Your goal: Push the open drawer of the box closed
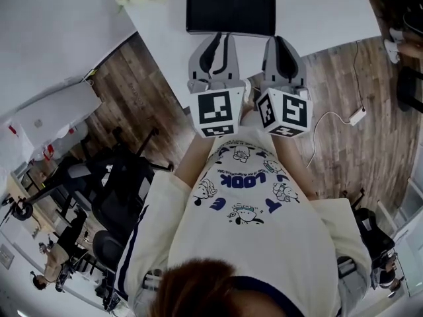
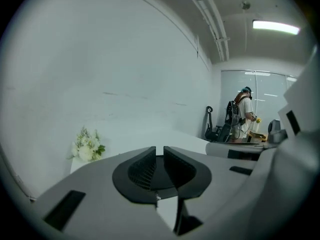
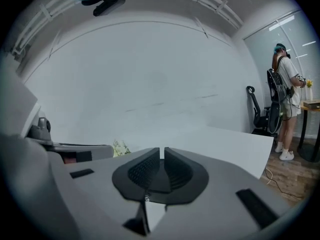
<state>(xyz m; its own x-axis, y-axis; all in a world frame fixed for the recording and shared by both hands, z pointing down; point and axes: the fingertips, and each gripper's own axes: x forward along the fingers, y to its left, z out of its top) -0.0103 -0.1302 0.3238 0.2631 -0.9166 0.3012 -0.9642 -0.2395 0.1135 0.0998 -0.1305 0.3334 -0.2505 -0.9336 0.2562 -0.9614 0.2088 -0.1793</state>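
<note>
The person is holding the left gripper (image 1: 218, 41) and right gripper (image 1: 283, 45) side by side, each with jaws pressed nearly together, pinching nothing. The black box (image 1: 230, 10) is sitting on the white table (image 1: 324, 12) at 12 o'clock, just beyond their tips; I cannot tell its drawer's position.

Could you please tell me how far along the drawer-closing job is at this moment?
Done: nothing visible. The box sits on the table, and from above I cannot tell whether its drawer is open. In hand: nothing. The left gripper and right gripper are both shut and empty, and neither gripper view shows the box at the jaws. Left: reach the box and push the drawer in.
</note>
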